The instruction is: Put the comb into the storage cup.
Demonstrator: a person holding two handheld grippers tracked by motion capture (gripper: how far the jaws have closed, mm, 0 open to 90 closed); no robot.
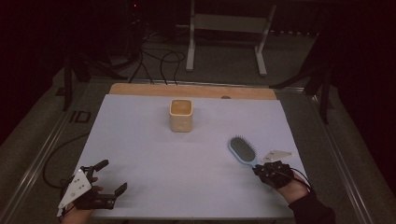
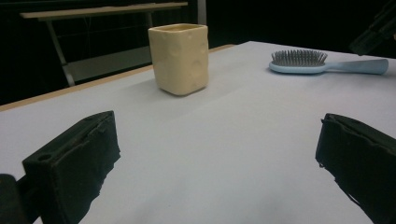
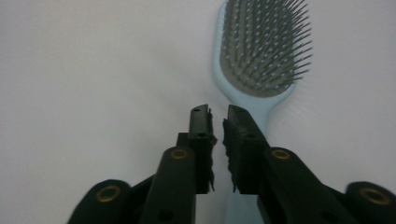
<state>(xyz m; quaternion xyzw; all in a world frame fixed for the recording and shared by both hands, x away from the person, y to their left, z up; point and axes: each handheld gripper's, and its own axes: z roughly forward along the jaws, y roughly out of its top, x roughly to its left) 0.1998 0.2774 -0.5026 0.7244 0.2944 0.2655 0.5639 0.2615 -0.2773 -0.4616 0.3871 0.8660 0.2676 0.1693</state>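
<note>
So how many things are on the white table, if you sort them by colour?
Pale yellow: 1, the squarish pale yellow ceramic cup
Light blue: 1, the light blue plastic hairbrush with grey bristles
Black: 2, the left gripper and the right gripper
Total: 4

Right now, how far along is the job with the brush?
Done: nothing visible yet. The brush lies flat on the table, apart from the cup.
In hand: the right gripper is over the brush handle, jaws barely apart, nothing between them. The left gripper waits wide open.
Left: gripping the handle and, probably, moving the brush.
</note>
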